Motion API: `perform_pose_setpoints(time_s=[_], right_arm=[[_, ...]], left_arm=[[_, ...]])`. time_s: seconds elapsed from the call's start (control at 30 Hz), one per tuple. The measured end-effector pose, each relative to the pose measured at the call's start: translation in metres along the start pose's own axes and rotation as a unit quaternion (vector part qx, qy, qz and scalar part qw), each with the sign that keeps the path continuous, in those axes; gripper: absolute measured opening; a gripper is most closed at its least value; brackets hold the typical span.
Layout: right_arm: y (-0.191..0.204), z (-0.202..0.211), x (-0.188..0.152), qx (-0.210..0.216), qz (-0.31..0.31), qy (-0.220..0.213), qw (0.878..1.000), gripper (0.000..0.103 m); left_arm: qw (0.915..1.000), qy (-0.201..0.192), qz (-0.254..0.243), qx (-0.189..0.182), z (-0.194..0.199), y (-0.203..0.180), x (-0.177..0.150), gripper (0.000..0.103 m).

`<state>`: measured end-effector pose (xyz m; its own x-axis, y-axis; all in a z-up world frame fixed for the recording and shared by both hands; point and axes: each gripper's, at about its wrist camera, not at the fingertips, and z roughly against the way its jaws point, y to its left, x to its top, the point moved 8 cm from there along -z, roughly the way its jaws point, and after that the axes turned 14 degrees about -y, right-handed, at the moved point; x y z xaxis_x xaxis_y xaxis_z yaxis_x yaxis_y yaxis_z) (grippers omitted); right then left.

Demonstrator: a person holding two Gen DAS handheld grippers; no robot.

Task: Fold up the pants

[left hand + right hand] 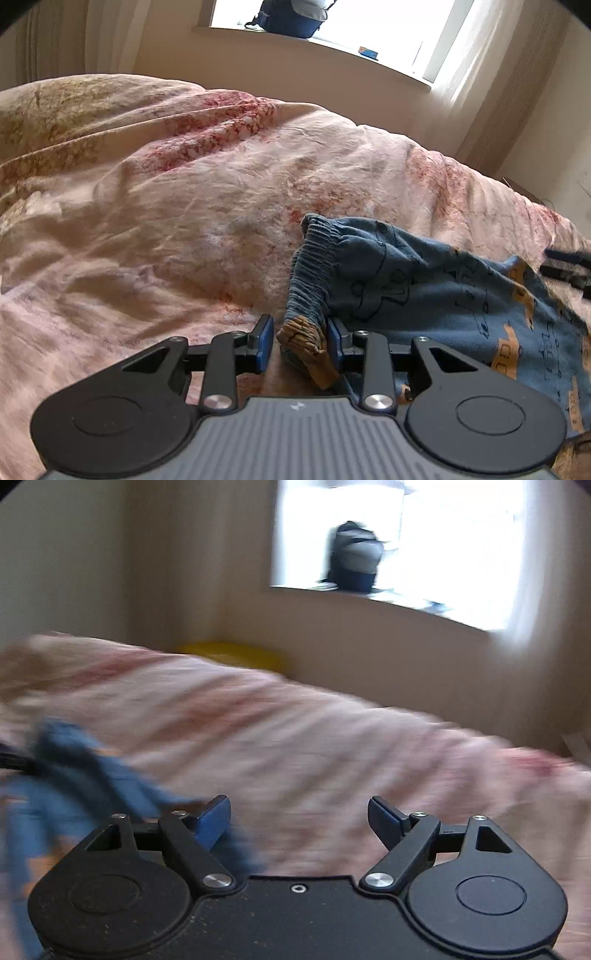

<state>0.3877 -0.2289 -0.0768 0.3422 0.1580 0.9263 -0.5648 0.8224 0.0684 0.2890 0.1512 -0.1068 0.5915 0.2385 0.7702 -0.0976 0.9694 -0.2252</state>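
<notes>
Blue pants (424,291) with orange and dark-line prints lie on a pink floral bedspread (184,206). The elastic waistband (314,266) is bunched, with an orange cuff (303,339) beside it. My left gripper (300,341) has its blue pads on either side of the cuff and waistband end, with a gap left of the cloth. In the right wrist view, which is blurred, my right gripper (299,825) is wide open and empty above the bedspread (332,746), with the pants (92,775) to its left. The right gripper's tip shows at the left wrist view's right edge (569,266).
A window sill (332,48) behind the bed holds a dark bag (291,16) and a small blue box (368,52). Curtains hang at both sides. Something yellow (236,653) lies beyond the bed's far edge. The bedspread is wrinkled.
</notes>
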Motion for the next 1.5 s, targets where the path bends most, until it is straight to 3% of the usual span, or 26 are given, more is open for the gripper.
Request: perform_pose_setpoints(time_s=[0.07,0.13,0.17,0.23,0.43,0.6,0.63,0.67,0.7,0.73,0.77,0.83,0.97,1.03,1.1,1.17,1.3,1.33,1.43,1.5], right_arm=[[0.017,-0.013,-0.008,0.051,-0.016,0.032,0.998,0.065],[0.031,-0.028,-0.017,0.073,-0.005,0.059,0.996,0.037],[0.037,-0.033,-0.019,0.079,0.004,0.061,0.995,0.033],[0.044,-0.036,-0.017,0.088,0.004,0.056,0.995,0.015],[0.042,-0.032,-0.002,0.064,0.042,0.037,0.996,0.007],[0.028,-0.049,-0.014,0.031,0.018,0.056,0.998,0.003],[0.026,-0.049,-0.015,0.030,0.007,0.057,0.998,0.005],[0.026,-0.048,-0.014,0.028,0.005,0.055,0.998,0.008],[0.027,-0.045,-0.012,0.018,0.017,0.050,0.998,0.021],[0.029,-0.040,-0.009,0.002,0.036,0.043,0.998,0.037],[0.030,-0.035,-0.005,-0.015,0.056,0.033,0.998,0.043],[0.039,-0.023,0.004,-0.043,0.083,0.002,0.996,0.050],[0.080,-0.007,0.006,-0.010,0.088,-0.030,0.996,0.061],[0.099,-0.007,-0.002,0.001,0.092,-0.026,0.995,0.063],[0.106,-0.011,-0.010,-0.010,0.094,-0.018,0.995,0.064],[0.099,-0.011,-0.019,-0.040,0.095,-0.007,0.995,0.069],[0.049,0.012,-0.043,-0.130,0.111,0.023,0.985,0.081],[0.031,0.023,-0.047,-0.165,0.118,0.024,0.979,0.087],[-0.008,0.060,-0.045,-0.248,0.098,0.023,0.964,0.087],[-0.011,0.088,-0.042,-0.267,0.069,0.013,0.961,0.089]], left_arm=[[1.0000,-0.001,0.000,0.000,0.000,-0.001,0.000,0.032],[1.0000,-0.001,-0.004,-0.004,0.002,-0.002,0.000,0.028],[1.0000,-0.002,-0.008,-0.005,0.002,-0.003,0.000,0.027],[1.0000,-0.002,-0.006,-0.007,0.003,-0.003,0.000,0.026],[0.9998,-0.011,-0.013,-0.006,0.007,-0.004,0.003,0.021],[0.9997,-0.007,-0.018,-0.012,0.004,-0.001,0.000,0.025],[0.9996,-0.011,-0.025,-0.012,0.006,-0.001,0.001,0.029],[0.9993,-0.018,-0.032,-0.008,0.009,-0.001,0.003,0.041],[0.9988,-0.028,-0.040,0.002,0.014,0.000,0.005,0.060],[0.9976,-0.043,-0.050,0.021,0.020,0.001,0.009,0.066],[0.9959,-0.060,-0.059,0.031,0.026,0.000,0.014,0.070],[0.9924,-0.090,-0.081,0.022,0.033,-0.009,0.026,0.072],[0.9821,-0.127,-0.138,-0.012,0.024,-0.052,0.046,0.083],[0.9741,-0.128,-0.187,-0.002,0.005,-0.074,0.046,0.083],[0.9665,-0.107,-0.230,0.036,-0.022,-0.081,0.039,0.082],[0.9578,-0.100,-0.259,0.073,-0.045,-0.075,0.032,0.083],[0.9556,-0.122,-0.248,0.103,-0.052,-0.057,0.038,0.094],[0.9574,-0.126,-0.237,0.106,-0.047,-0.053,0.042,0.094],[0.9601,-0.148,-0.212,0.106,-0.023,-0.056,0.050,0.094],[0.9602,-0.167,-0.207,0.084,-0.002,-0.070,0.048,0.100]])
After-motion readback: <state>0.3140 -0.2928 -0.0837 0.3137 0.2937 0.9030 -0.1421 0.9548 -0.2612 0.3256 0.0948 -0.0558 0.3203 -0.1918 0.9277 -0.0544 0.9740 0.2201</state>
